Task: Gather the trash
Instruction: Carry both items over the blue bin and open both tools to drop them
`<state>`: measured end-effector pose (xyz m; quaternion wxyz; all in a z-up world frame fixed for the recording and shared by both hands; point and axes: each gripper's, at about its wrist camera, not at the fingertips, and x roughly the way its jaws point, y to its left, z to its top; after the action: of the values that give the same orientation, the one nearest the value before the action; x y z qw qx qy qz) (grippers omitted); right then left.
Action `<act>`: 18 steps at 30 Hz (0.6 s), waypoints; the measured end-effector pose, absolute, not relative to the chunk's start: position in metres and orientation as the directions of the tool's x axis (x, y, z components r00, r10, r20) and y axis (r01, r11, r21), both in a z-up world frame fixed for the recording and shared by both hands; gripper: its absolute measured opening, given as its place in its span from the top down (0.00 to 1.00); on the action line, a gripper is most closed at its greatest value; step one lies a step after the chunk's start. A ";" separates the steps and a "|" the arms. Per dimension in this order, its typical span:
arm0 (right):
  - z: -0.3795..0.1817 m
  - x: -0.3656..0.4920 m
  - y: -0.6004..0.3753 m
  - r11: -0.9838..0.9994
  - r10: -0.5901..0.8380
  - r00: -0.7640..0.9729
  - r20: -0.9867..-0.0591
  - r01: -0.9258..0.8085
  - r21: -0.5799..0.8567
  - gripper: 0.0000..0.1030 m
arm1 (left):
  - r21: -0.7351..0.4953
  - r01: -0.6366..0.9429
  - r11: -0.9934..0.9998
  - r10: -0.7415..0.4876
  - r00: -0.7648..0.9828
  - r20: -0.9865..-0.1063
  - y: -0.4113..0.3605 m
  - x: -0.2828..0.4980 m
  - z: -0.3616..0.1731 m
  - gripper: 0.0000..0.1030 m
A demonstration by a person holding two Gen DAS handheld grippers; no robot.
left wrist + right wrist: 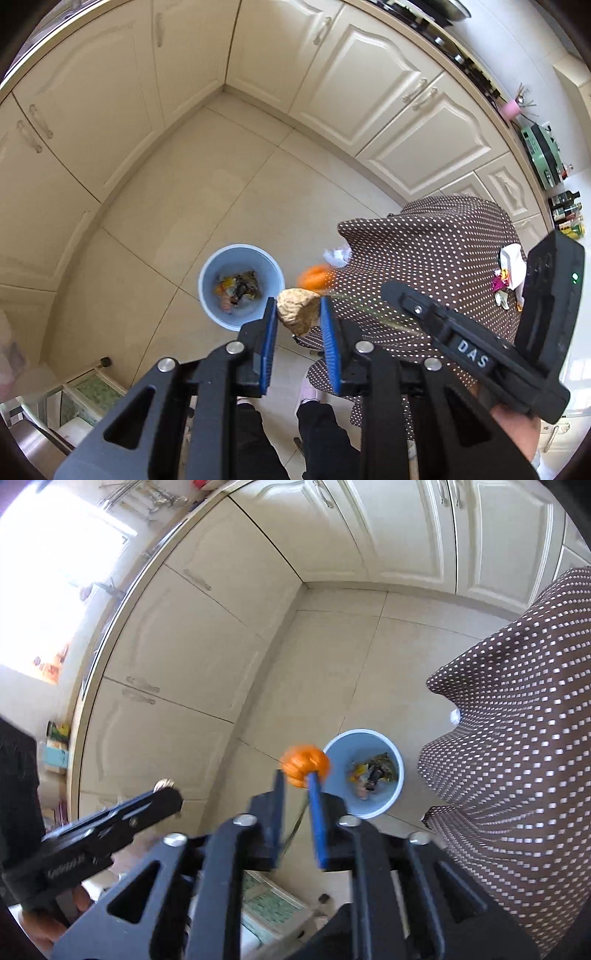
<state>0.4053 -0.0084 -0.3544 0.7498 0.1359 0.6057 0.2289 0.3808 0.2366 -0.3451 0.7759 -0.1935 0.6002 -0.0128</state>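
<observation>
The brown white-dotted cloth-covered tabletop (424,258) edge crowds the round pale-blue plastic bin (240,284) on the floor; open tiles lie beyond. Centre each load over the rim before releasing. Left claw (298,314) grips a tan crumpled lump (297,312); right claw (297,775) grips orange peel (304,762).

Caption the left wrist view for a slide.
Left gripper carries crumpled brown paper toward the blue bin on the kitchen floor.
</observation>
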 end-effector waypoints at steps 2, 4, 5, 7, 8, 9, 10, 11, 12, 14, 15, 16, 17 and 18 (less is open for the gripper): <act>-0.351 0.402 0.000 0.864 0.496 0.171 -0.851 -0.193 0.465 0.69 | -0.322 -0.215 0.922 -0.257 0.281 -0.925 0.245 0.380 -0.345 0.78; -0.350 0.400 0.008 0.870 0.482 0.174 -0.859 -0.208 0.446 0.69 | -0.327 -0.216 0.920 -0.262 0.279 -0.924 0.249 0.381 -0.347 0.78; -0.349 0.400 0.012 0.873 0.475 0.175 -0.862 -0.212 0.438 0.69 | -0.330 -0.216 0.919 -0.266 0.278 -0.923 0.251 0.382 -0.348 0.78; -0.348 0.400 0.014 0.877 0.468 0.176 -0.866 -0.213 0.430 0.69 | -0.333 -0.215 0.918 -0.270 0.274 -0.923 0.251 0.383 -0.349 0.78; -0.348 0.401 0.015 0.879 0.464 0.179 -0.867 -0.212 0.427 0.69 | -0.334 -0.214 0.918 -0.272 0.273 -0.923 0.251 0.384 -0.350 0.78; -0.347 0.402 0.017 0.881 0.460 0.183 -0.869 -0.213 0.422 0.69 | -0.335 -0.214 0.918 -0.273 0.271 -0.923 0.250 0.385 -0.351 0.78; -0.347 0.400 0.017 0.883 0.457 0.186 -0.870 -0.214 0.418 0.69 | -0.336 -0.211 0.918 -0.276 0.269 -0.923 0.251 0.386 -0.352 0.78; -0.346 0.401 0.017 0.884 0.455 0.190 -0.870 -0.213 0.416 0.68 | -0.337 -0.209 0.918 -0.278 0.268 -0.923 0.251 0.388 -0.352 0.78; -0.345 0.401 0.018 0.885 0.454 0.194 -0.870 -0.211 0.414 0.67 | -0.337 -0.207 0.918 -0.279 0.266 -0.923 0.251 0.390 -0.352 0.78; -0.344 0.403 0.017 0.888 0.448 0.203 -0.871 -0.207 0.409 0.64 | -0.337 -0.202 0.920 -0.281 0.262 -0.923 0.246 0.393 -0.353 0.78; -0.342 0.404 0.016 0.890 0.447 0.209 -0.870 -0.203 0.409 0.63 | -0.336 -0.199 0.921 -0.281 0.261 -0.924 0.245 0.395 -0.353 0.78; -0.342 0.404 0.014 0.891 0.446 0.213 -0.869 -0.200 0.408 0.62 | -0.335 -0.196 0.922 -0.282 0.257 -0.925 0.244 0.397 -0.354 0.78; -0.341 0.405 0.013 0.891 0.446 0.217 -0.869 -0.196 0.409 0.62 | -0.335 -0.193 0.922 -0.283 0.254 -0.925 0.243 0.398 -0.354 0.78; -0.340 0.406 0.011 0.893 0.444 0.221 -0.868 -0.193 0.407 0.62 | -0.334 -0.191 0.923 -0.282 0.254 -0.925 0.242 0.400 -0.354 0.78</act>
<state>0.4057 0.0114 -0.3403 0.7740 0.1064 0.5893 0.2060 0.3997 0.2416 -0.3541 0.7676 -0.1941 0.6101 -0.0296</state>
